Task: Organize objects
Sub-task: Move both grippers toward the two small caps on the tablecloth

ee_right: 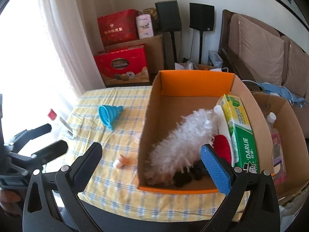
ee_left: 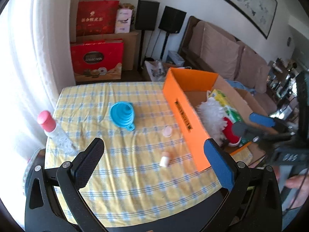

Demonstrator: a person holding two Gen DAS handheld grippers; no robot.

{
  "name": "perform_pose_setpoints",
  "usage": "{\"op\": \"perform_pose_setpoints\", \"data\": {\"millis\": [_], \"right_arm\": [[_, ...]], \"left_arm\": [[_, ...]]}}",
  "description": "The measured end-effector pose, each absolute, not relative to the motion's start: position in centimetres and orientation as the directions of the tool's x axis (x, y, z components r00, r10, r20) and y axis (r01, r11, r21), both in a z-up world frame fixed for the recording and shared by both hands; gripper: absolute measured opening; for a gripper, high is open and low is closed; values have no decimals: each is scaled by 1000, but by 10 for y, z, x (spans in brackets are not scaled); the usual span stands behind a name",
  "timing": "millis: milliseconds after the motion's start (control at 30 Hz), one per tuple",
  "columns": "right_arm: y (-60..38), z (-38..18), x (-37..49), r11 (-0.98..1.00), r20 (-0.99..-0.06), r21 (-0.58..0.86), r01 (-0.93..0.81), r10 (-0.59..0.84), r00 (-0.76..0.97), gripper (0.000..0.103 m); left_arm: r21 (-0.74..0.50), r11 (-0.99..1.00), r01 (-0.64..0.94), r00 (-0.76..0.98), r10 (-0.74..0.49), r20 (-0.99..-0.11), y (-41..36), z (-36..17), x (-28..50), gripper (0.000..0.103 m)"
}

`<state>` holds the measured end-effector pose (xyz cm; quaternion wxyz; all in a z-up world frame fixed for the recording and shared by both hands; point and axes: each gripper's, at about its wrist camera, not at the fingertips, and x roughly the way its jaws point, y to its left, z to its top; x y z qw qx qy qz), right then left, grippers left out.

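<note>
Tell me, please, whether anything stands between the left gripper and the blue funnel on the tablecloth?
Nothing visible does. The left gripper is open above bare tablecloth; the blue funnel lies ahead, with the small capped bottle off to its right side.

Home living room, brown sofa (ee_left: 222, 48), framed painting (ee_left: 245, 2), stand speakers (ee_right: 201, 16), red gift boxes (ee_left: 97, 60), curtain (ee_left: 29, 58)

Bright daylight comes through a white curtain (ee_left: 29, 58) at the left; a brown sofa (ee_left: 231, 56) stands at the right under a framed painting (ee_left: 245, 0).
</note>
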<state>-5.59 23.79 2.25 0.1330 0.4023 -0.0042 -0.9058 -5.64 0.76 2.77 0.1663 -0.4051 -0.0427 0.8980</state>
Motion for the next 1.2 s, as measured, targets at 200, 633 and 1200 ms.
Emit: {"op": "perform_pose_setpoints", "data": {"millis": [200,633,1200], "right_arm": [[231,26,-58,-961,-703,134,240,-263,-660,102],[211,26,-74,-944,-713,121,306,-297,-635,75],[174,-7,-139,-892,-838,147,427,-342,-425,42]], "left_arm": [[-244,-932,-266,-580,357,-732,-2,-1,-59,103],[-264,-904,-335,-474,404,-782,33,-58,-75,72],[-309,-871,-382,-396,456,-797,58,-90,-94,52]]}}
